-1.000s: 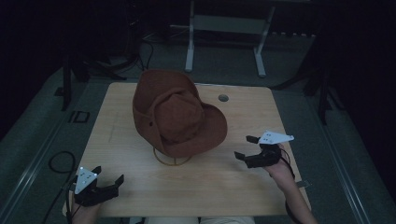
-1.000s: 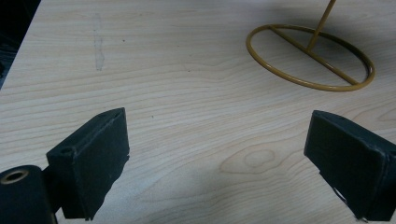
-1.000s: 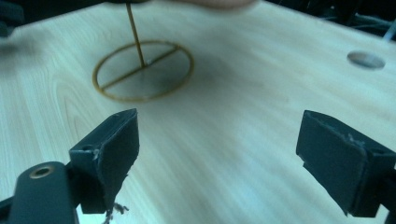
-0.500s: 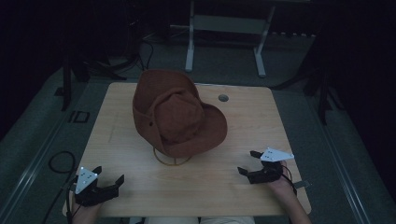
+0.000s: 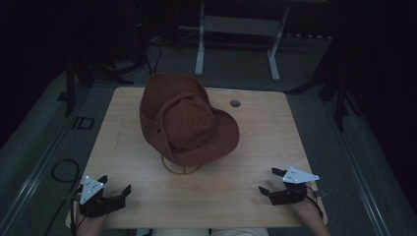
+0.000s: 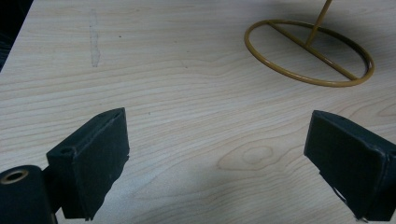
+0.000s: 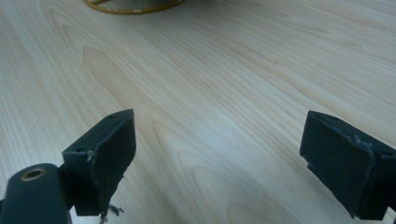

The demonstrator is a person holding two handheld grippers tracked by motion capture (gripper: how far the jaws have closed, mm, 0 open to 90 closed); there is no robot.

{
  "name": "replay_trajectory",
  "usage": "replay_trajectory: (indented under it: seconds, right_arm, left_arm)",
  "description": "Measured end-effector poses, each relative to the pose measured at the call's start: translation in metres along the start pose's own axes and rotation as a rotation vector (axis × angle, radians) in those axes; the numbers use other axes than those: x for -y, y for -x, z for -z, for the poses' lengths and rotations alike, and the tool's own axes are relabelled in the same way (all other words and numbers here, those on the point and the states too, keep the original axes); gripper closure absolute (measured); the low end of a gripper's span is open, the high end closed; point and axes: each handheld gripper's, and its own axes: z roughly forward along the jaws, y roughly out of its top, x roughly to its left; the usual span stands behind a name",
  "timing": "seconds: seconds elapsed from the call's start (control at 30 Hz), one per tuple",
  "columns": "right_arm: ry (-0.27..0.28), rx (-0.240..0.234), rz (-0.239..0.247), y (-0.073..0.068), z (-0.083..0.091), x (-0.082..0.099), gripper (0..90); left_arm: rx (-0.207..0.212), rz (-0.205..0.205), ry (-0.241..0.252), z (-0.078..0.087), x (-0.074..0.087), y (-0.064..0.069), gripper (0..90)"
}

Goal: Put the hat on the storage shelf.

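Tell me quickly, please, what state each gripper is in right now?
Left gripper: open, holding nothing, above bare table.
Right gripper: open, holding nothing.

A reddish-brown hat (image 5: pixel 184 120) sits on a thin mustard-yellow wire stand (image 6: pixel 309 52) with a ring base. The table (image 5: pixel 246 147) is pale wood with wavy tan grain lines; a faint greyish smudge (image 6: pixel 95 42) marks its surface, and a small grey round cap (image 5: pixel 235 103) is set near its far edge. Both grippers, left (image 5: pixel 118 191) and right (image 5: pixel 269 183), are black, each topped by a light grey three-cornered plate. The floor (image 5: pixel 314 98) is dull grey-green.
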Motion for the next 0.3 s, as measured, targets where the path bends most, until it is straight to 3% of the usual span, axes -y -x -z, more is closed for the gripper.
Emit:
replay_trajectory:
  seconds: [0.3]
  right_arm:
    - [0.001,0.031,-0.002,0.0065,0.007,0.0074,10.4]
  left_arm:
    - [-0.003,-0.005,-0.003,0.0009,0.0006,0.0005,7.3]
